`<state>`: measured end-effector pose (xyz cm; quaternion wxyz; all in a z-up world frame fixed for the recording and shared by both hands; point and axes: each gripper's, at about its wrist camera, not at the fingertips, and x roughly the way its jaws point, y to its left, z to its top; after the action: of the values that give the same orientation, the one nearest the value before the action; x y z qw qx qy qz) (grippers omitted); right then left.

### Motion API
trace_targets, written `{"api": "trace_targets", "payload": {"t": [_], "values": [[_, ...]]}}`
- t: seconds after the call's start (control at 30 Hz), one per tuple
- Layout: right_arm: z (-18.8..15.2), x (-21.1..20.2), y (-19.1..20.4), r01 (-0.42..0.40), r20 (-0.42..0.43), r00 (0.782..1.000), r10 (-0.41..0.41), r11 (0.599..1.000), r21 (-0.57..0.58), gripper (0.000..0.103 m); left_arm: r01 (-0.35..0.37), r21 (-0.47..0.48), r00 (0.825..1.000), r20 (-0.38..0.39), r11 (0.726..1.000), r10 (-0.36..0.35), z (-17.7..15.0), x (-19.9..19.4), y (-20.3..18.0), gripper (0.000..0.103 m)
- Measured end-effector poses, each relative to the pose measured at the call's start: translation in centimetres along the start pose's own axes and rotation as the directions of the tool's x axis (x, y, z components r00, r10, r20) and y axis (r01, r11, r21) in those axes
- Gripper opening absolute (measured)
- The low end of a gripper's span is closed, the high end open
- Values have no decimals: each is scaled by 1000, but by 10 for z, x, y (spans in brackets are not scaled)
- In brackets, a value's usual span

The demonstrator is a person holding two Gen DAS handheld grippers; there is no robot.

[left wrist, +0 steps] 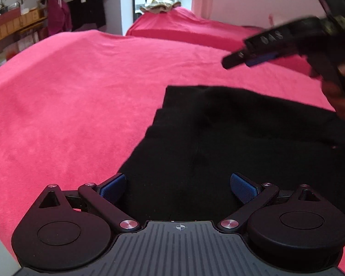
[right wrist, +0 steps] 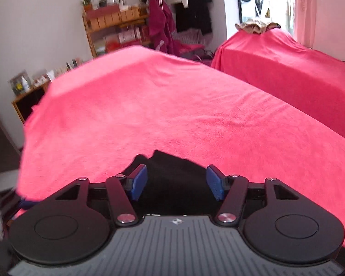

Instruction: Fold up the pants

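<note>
Both tongs stand released over folded black pants (left wrist: pixel 218 142): left tongs (left wrist: pixel 178 189) above the cloth, right tongs (right wrist: pixel 177 181) past its far edge; bare red counter (left wrist: pixel 80 92) stretches beyond.

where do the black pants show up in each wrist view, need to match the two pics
Left wrist view: the black folded fabric pants fill the lower right, spreading from between the left gripper fingers toward the right edge.
Right wrist view: only a small dark patch of the pants shows at bottom centre, between the right gripper fingers.
Shared landmark: the wooden shelf with potted plants against the far wall.
</note>
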<state>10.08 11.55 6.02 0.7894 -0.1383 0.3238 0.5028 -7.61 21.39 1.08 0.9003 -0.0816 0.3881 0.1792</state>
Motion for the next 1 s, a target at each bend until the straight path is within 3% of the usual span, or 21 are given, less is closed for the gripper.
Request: {"api": "trace_targets", "payload": {"t": [0.2,0.27,0.3,0.37,0.47,0.53,0.57,0.63,0.7,0.8,0.87,0.93,1.0], "values": [[8,89,8,11,-134,991,-23,996,-89,73,-32,75,995,94,997,24,-20,-1,-4,103],[-1,104,5,-17,-169,986,8,999,-50,67,-32,70,994,109,997,24,-23,-1,-4,103],[-6,100,6,-24,-138,990,17,998,-51,62,-32,69,993,115,997,24,-24,0,-4,103],[-11,89,12,-27,-113,993,17,996,-90,28,-32,72,992,128,997,23,-26,1,-4,103],[-5,75,18,52,-3,999,-53,988,-143,20,-35,76,990,138,997,24,-27,3,-5,103],[12,75,7,22,47,999,-20,999,-28,16,-35,71,990,139,997,25,-27,4,-4,103],[15,81,4,26,63,998,-27,1000,12,5,-36,70,990,140,997,26,-27,5,-4,103],[16,107,6,109,-10,994,-109,994,-16,2,-41,74,989,144,996,30,-28,4,-6,103],[12,119,13,151,-76,985,-156,986,-73,2,-39,75,989,147,996,27,-32,2,-6,103],[11,82,12,98,-19,995,-99,994,-47,10,-34,76,988,151,997,23,-36,1,-5,103],[9,44,2,69,13,998,-68,997,-19,41,-36,78,988,150,996,24,-36,1,-5,103],[1,-3,-6,105,50,993,-103,993,-43,59,-37,80,989,147,996,25,-36,0,-5,103],[-19,-47,-19,184,67,981,-181,981,-52,67,-37,81,989,146,996,25,-36,0,-4,103]]}}
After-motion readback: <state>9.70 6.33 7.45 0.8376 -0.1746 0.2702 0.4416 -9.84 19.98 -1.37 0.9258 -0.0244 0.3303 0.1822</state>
